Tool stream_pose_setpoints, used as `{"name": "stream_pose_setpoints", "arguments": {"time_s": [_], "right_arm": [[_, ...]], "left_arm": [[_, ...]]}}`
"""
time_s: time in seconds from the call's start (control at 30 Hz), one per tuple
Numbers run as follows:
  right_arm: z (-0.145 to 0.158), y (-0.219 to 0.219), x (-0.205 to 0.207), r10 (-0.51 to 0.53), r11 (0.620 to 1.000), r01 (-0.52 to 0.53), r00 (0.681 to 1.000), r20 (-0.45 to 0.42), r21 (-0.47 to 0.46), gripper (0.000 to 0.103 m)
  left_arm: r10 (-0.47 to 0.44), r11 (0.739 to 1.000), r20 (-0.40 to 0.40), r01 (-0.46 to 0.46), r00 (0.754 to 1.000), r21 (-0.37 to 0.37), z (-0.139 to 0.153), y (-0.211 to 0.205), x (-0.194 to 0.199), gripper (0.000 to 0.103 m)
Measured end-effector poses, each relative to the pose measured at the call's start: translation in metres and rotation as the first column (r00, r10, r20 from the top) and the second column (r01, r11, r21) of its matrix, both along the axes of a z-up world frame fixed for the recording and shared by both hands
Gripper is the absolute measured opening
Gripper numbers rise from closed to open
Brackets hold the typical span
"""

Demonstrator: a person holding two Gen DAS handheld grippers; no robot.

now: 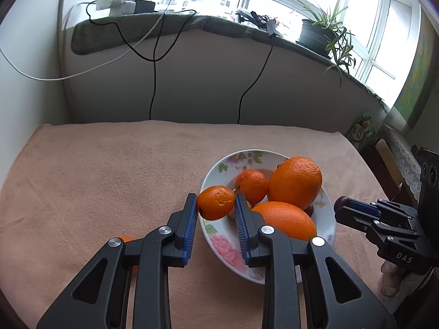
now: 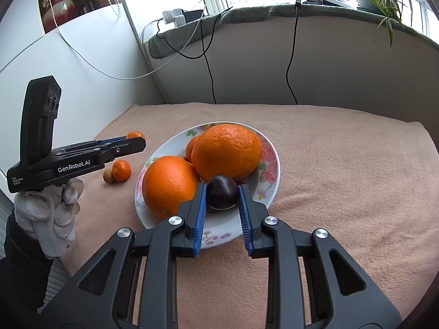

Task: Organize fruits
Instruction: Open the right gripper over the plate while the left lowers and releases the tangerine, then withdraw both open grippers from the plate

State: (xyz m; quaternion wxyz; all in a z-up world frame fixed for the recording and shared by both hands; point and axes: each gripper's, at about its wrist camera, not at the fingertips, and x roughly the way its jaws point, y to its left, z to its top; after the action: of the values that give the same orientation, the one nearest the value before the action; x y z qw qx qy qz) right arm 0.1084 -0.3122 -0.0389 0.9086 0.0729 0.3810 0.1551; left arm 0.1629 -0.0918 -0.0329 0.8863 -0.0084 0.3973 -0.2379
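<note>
The left gripper [image 1: 216, 202], nearest the lens, is clenched on a tangerine [image 1: 216, 202] with a torn patch of peel facing up, held over the bowl's [image 1: 219, 230] rim at 9 o'clock. The right gripper [image 2: 221, 194] grasps a dark plum [image 2: 222, 195] above the bowl's near side, at 6 o'clock; whether it touches the bowl I cannot tell. Both grippers slant downward. In the bowl lie two oranges [image 2: 226, 152], the nearer one [image 2: 170, 185] with its long axis across. A gloved hand [image 2: 53, 209] holds the left gripper, marked "GenRobot.AI"; the right one reads "DAS". On the cloth [image 2: 343, 178] at 9 o'clock sit a small tangerine [image 2: 121, 170] and a brown fruit [image 2: 109, 176], touching.
</note>
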Motion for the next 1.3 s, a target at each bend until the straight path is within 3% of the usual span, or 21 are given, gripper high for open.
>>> {"name": "stream_pose_setpoints", "arguments": {"time_s": [0.73, 0.93, 1.0, 1.03, 1.07, 1.13, 1.23, 1.3], "right_arm": [[-0.003, 0.014, -0.001, 0.047, 0.999, -0.047, 0.999, 0.003, 0.0, 0.024], [-0.004, 0.012, -0.001, 0.047, 0.999, -0.047, 0.999, 0.003, 0.01, 0.025], [-0.004, 0.012, -0.001, 0.046, 0.999, -0.046, 0.999, 0.004, 0.008, 0.026], [-0.004, 0.012, -0.002, 0.043, 0.999, -0.043, 0.999, 0.008, 0.006, 0.035], [-0.002, 0.011, -0.003, 0.039, 0.999, -0.039, 0.999, 0.017, 0.006, 0.051], [0.0, 0.01, -0.005, 0.033, 0.999, -0.033, 0.999, 0.035, 0.009, 0.065], [0.003, 0.01, -0.006, 0.035, 0.999, -0.035, 0.998, 0.042, 0.012, 0.066], [0.004, 0.011, -0.007, 0.035, 0.999, -0.035, 0.998, 0.049, 0.009, 0.077]], "left_arm": [[-0.011, 1.0, -0.003, 0.011, 1.0, 0.009, 0.002, -0.016, 0.005, 0.026], [-0.009, 1.0, 0.002, 0.009, 1.0, 0.008, 0.003, -0.018, 0.004, 0.032], [-0.009, 1.0, 0.003, 0.009, 1.0, 0.01, 0.003, -0.019, 0.003, 0.039], [-0.009, 1.0, 0.006, 0.009, 1.0, 0.011, 0.003, -0.019, 0.003, 0.049], [-0.01, 1.0, 0.009, 0.01, 1.0, 0.01, 0.003, -0.019, 0.003, 0.052], [-0.011, 1.0, 0.01, 0.011, 1.0, 0.009, 0.004, -0.019, 0.002, 0.052], [-0.012, 1.0, 0.016, 0.011, 1.0, 0.014, 0.005, -0.021, 0.002, 0.062], [-0.014, 1.0, 0.016, 0.014, 1.0, 0.015, 0.005, -0.022, 0.001, 0.066]]}}
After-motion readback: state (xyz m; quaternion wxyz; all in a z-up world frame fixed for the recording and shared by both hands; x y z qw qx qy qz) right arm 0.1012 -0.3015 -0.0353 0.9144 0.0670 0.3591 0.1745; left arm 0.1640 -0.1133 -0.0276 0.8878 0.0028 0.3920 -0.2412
